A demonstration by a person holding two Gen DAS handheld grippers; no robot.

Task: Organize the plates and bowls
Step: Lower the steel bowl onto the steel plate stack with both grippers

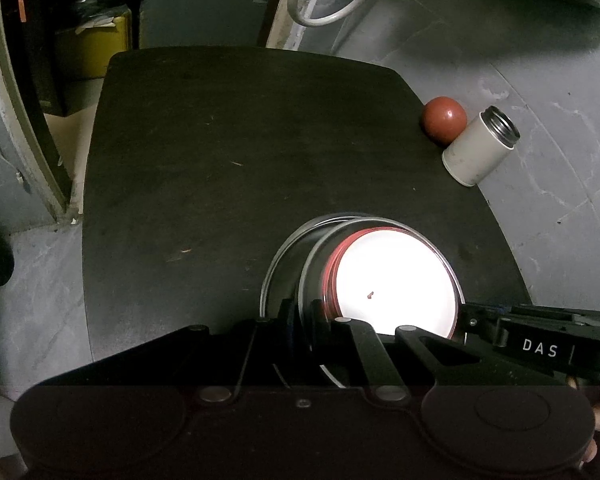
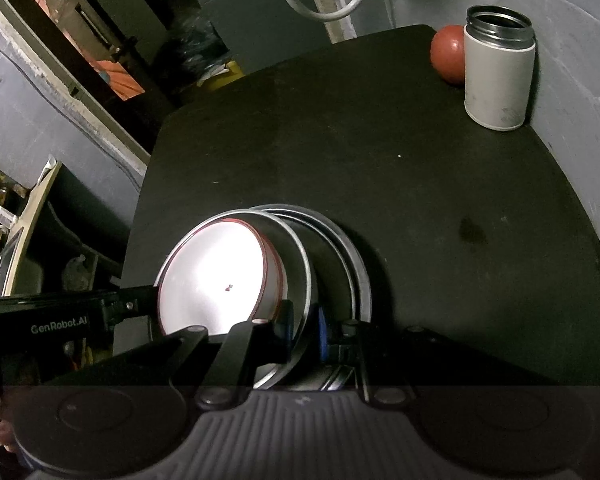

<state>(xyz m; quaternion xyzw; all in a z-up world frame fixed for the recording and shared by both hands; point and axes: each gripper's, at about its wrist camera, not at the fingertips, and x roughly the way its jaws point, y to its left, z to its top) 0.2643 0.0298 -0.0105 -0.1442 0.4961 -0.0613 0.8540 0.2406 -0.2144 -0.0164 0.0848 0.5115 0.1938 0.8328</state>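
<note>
Near the front edge of the dark table [image 1: 228, 152], toward its right side, a white plate [image 1: 396, 280] with a red rim sits nested in a steel bowl [image 1: 316, 276], over more steel rims [image 2: 352, 256]. The left gripper [image 1: 304, 320] pinches the bowl's wall between narrowed jaws; the right gripper [image 2: 306, 328] clamps the opposite wall likewise. I'd judge the steel stiff, light and slick, the plate breakable and loose inside. Rim grips suit it, kept level. A ball [image 1: 443, 119] and a canister [image 1: 480, 146] stand at the far right corner.
</note>
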